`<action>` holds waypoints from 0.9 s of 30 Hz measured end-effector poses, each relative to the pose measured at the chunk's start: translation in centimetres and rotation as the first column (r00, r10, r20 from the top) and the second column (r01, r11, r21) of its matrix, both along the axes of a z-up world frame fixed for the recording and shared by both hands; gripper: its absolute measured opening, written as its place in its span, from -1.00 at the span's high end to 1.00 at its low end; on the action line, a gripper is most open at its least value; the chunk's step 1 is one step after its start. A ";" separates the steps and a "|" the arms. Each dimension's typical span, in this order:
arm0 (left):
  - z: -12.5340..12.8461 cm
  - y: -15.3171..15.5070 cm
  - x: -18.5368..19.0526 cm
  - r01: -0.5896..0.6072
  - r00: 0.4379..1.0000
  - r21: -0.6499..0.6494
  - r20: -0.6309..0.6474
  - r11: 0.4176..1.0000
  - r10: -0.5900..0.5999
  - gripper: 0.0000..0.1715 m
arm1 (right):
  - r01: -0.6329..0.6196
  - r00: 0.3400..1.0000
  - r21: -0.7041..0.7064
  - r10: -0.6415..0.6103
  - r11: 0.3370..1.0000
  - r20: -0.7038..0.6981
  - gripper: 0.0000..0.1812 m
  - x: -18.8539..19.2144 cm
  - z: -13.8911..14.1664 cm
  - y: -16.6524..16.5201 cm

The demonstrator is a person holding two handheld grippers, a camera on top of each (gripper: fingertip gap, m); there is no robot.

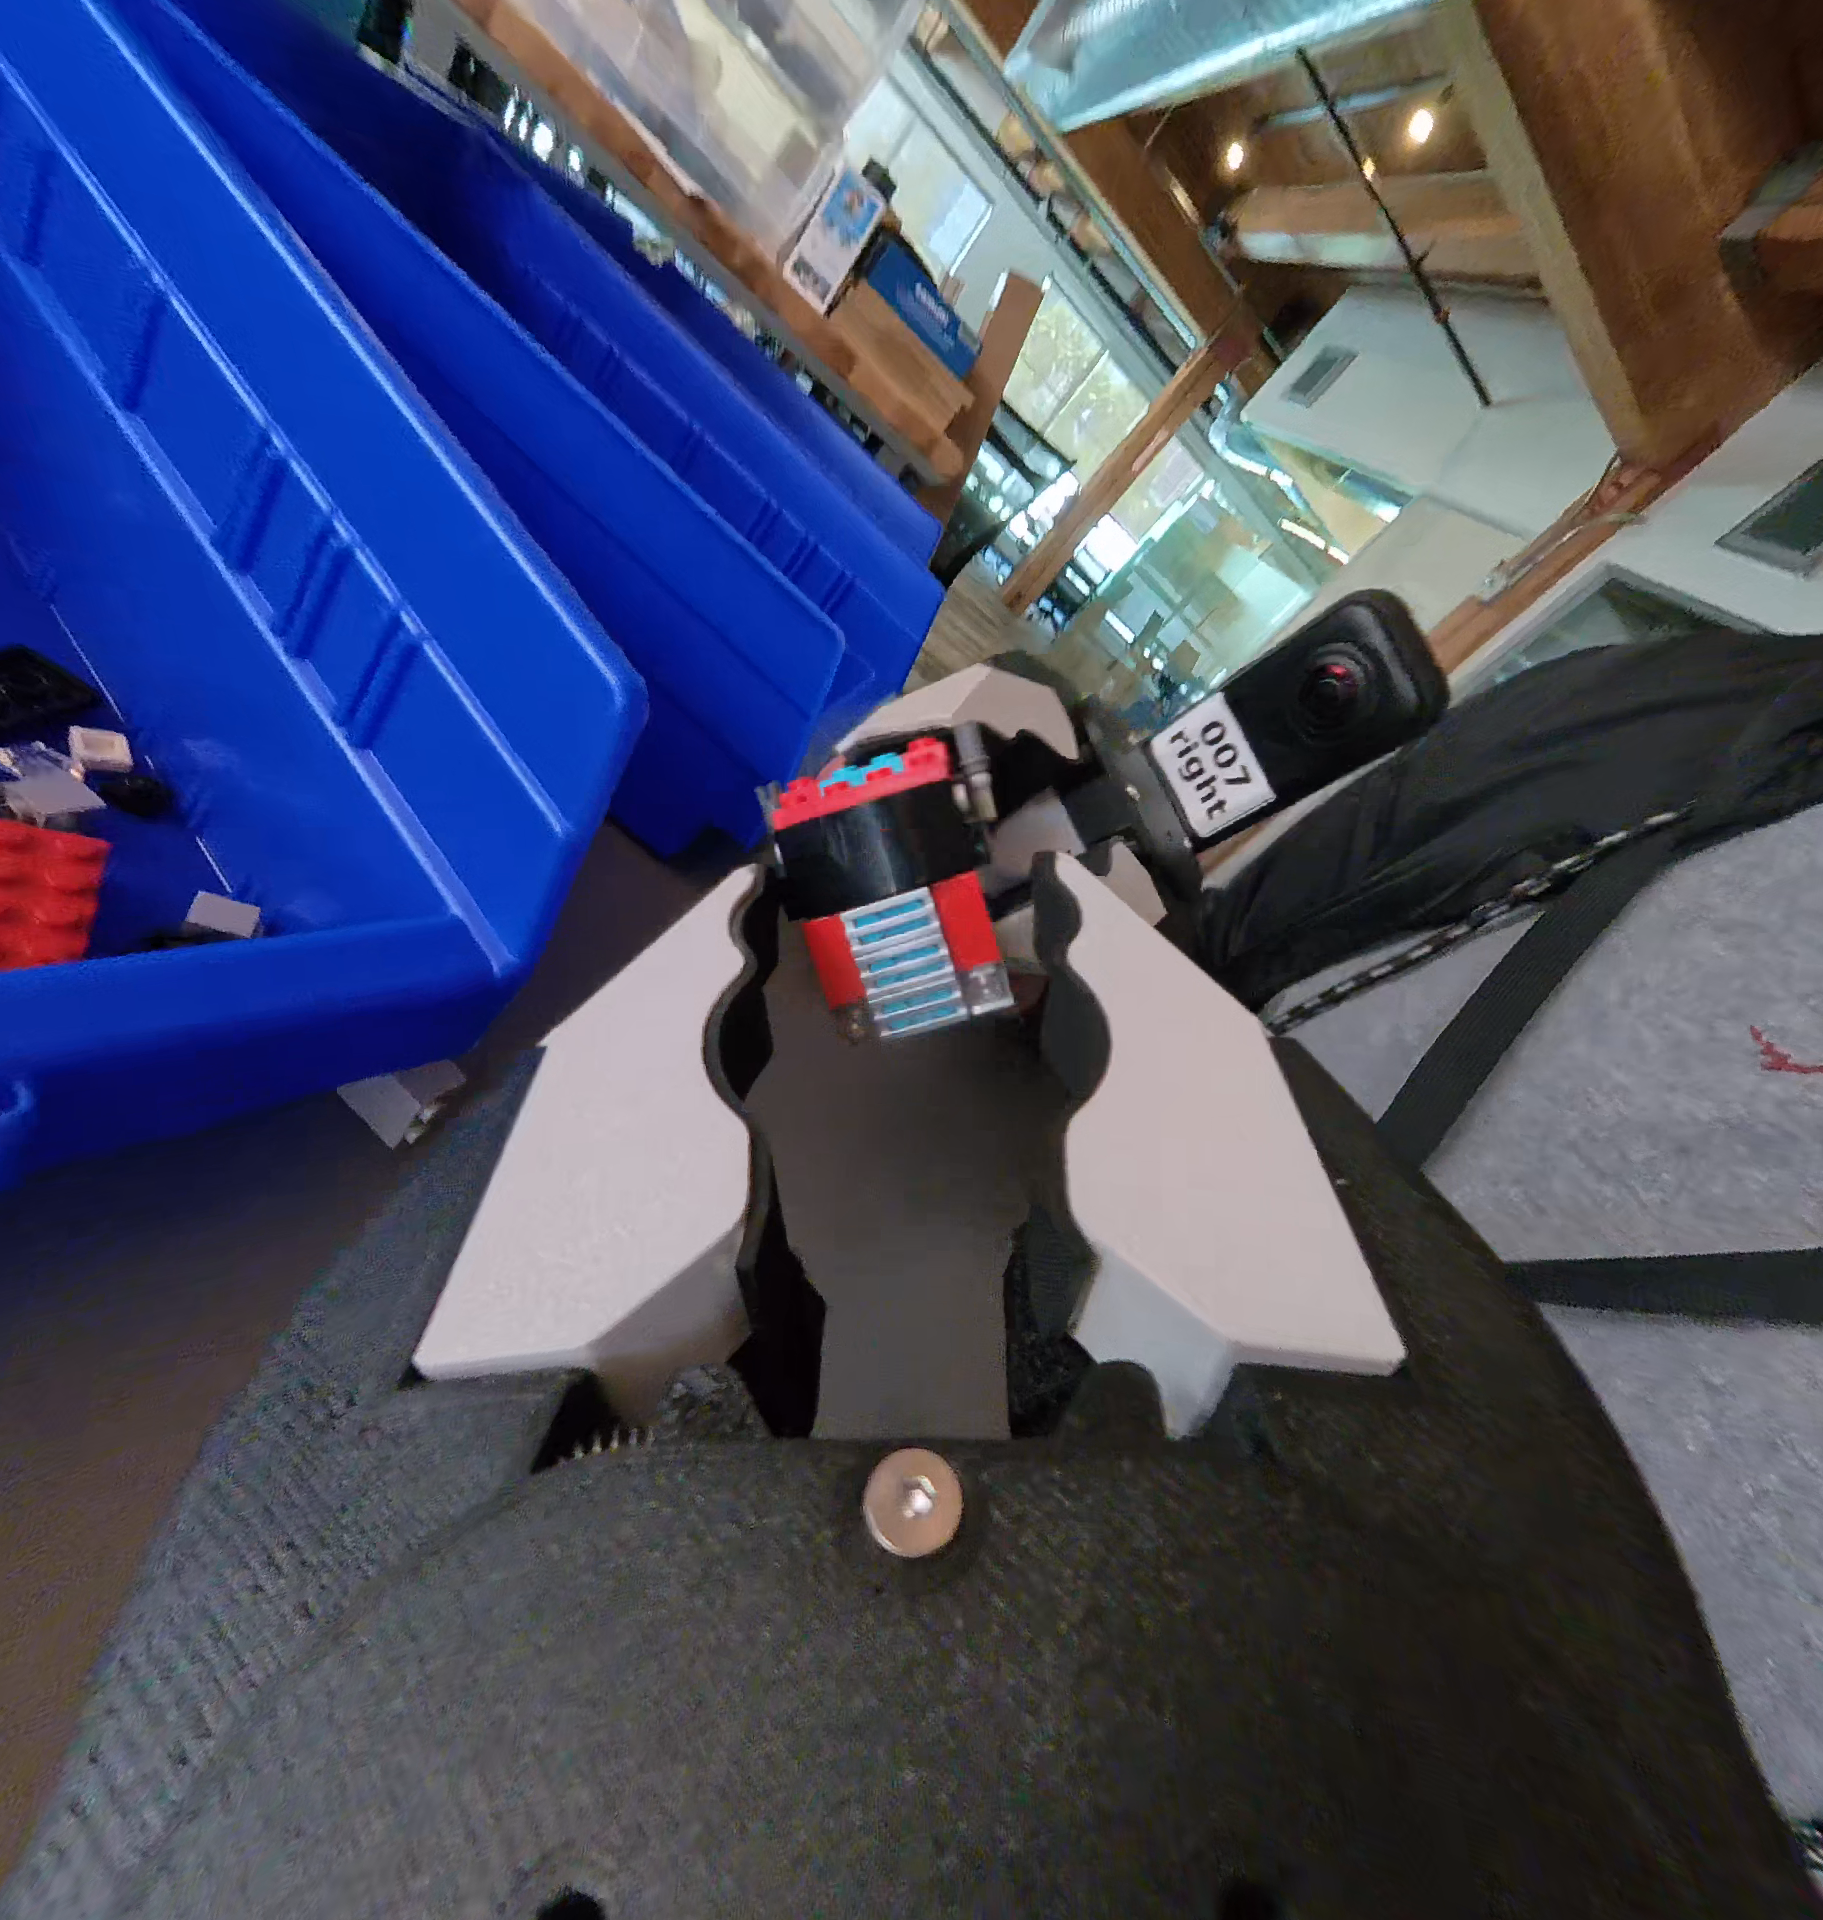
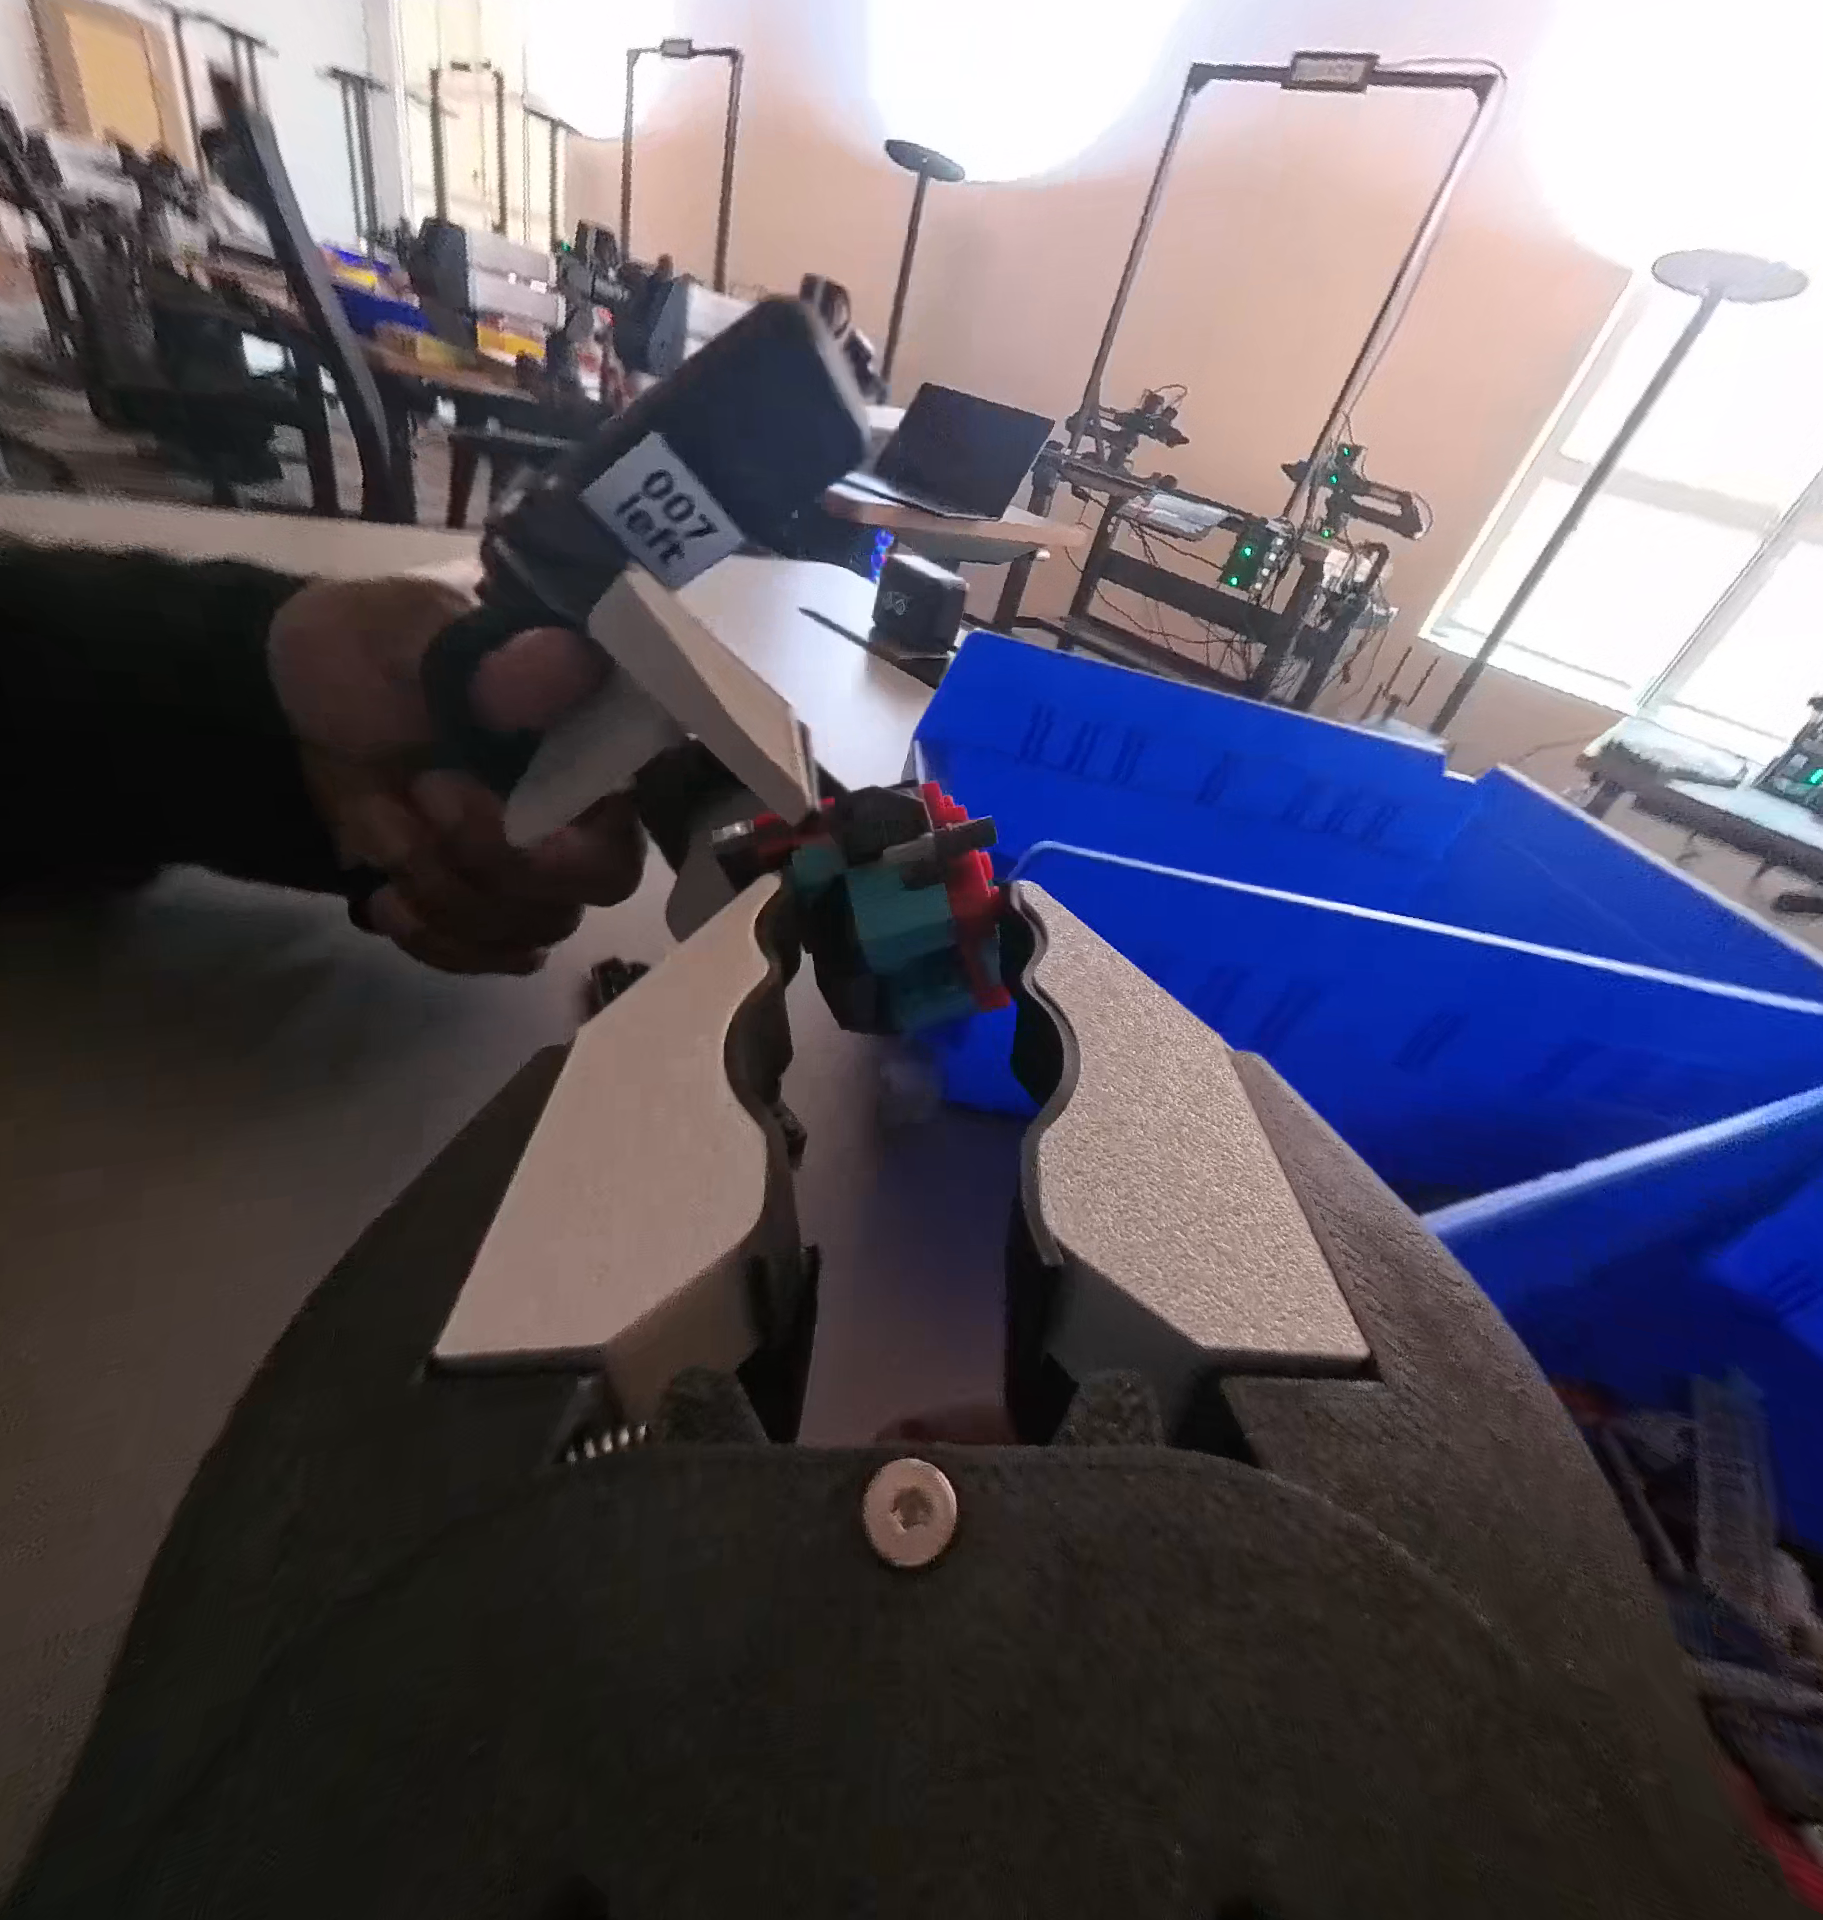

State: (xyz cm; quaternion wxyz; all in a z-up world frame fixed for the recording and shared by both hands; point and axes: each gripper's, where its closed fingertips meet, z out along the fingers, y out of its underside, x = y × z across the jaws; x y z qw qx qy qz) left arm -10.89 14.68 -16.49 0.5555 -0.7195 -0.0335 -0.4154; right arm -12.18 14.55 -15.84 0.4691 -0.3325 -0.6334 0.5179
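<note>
Biggest first: the grey counter (image 2: pixel 107 1195) carries a row of blue bins (image 2: pixel 1406 997) side by side along its far side. In the left wrist view the nearest bin (image 1: pixel 294 644) holds loose bricks, incl. a red plate (image 1: pixel 19 894) and small grey and black bits; one grey piece lies on the counter just outside the bin's wall.

Both claws meet over the counter's bare part, just in front of the bins. The left claw (image 1: pixel 902 940) is clamped on a small brick truck model (image 1: pixel 891 914), w/ red cab, black band and silver-blue grille facing its camera, held between the tips. The right claw (image 2: pixel 902 961) comes from the opposite side, fingers (image 2: pixel 1125 1101) close around the model's (image 2: pixel 896 925) teal-and-red back end; whether it truly pinches or only brackets it, can't tell.

Key relation: the model's long axis runs roughly from one claw to the other, so each claw has one end. A hand (image 2: pixel 439 769) grips the left claw's handle.
</note>
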 end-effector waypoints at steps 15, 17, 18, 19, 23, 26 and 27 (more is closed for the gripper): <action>1.3 0.1 -1.3 -0.098 0.986 0.105 -0.123 0.990 0.110 0.33 | -0.023 0.997 -0.464 0.054 0.885 0.052 0.57 -0.4 1.7 2.7; 1.1 0.2 -1.2 -0.099 0.987 0.100 -0.114 0.990 0.111 0.34 | -0.028 0.996 -0.502 0.065 0.864 0.057 0.57 -0.4 1.7 2.8; 1.0 0.3 -1.1 -0.098 0.988 0.098 -0.110 0.990 0.109 0.35 | -0.029 0.996 -0.513 0.068 0.858 0.058 0.57 -0.4 1.7 2.8; 1.0 0.3 -1.0 -0.096 0.988 0.096 -0.110 0.991 0.107 0.36 | -0.030 0.996 -0.516 0.070 0.856 0.059 0.57 -0.4 1.6 2.8; 0.6 0.6 -0.6 -0.105 0.982 0.096 -0.148 0.990 0.119 0.39 | -0.043 0.995 -0.508 0.084 0.861 0.059 0.57 -0.4 1.5 2.4; 0.5 0.8 -0.5 -0.116 0.974 0.102 -0.182 0.988 0.133 0.40 | -0.061 0.993 -0.519 0.104 0.853 0.053 0.57 -0.3 1.6 2.0; 0.5 0.8 -0.5 -0.121 0.972 0.106 -0.188 0.987 0.139 0.39 | -0.067 0.992 -0.524 0.111 0.849 0.053 0.57 -0.3 1.6 1.9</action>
